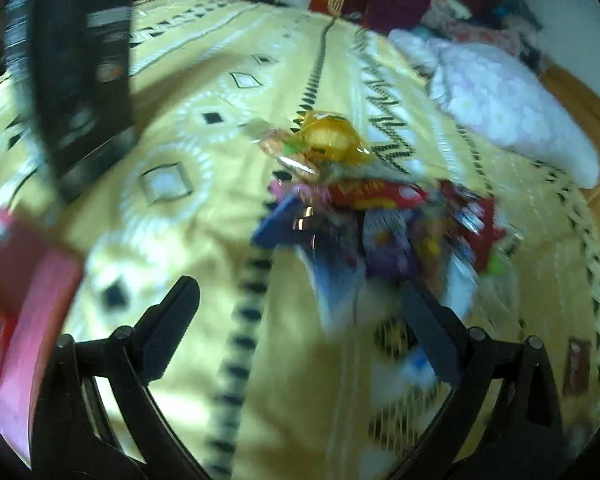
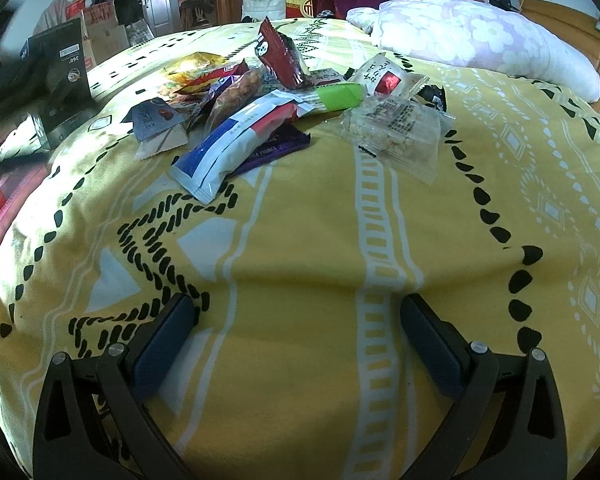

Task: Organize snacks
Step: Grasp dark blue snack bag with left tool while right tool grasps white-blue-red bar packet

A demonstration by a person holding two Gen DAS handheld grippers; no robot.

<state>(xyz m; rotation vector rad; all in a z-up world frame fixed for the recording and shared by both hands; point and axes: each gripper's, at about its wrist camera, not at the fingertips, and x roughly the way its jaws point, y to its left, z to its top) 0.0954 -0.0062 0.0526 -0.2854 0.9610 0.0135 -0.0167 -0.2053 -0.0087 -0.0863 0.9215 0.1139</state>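
While the snack pile (image 2: 284, 96) sits unsorted mid-bed, both your left gripper (image 1: 300, 320) and right gripper (image 2: 298, 332) hang empty, fingers apart; you are approaching, so next choose one packet.

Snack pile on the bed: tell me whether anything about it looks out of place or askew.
The snack packets lie in a loose, overlapping heap on the yellow bedspread, unsorted. A dark red packet sticks up tilted from the heap. One small dark packet lies alone, apart from the heap. Nothing looks spilled or torn.
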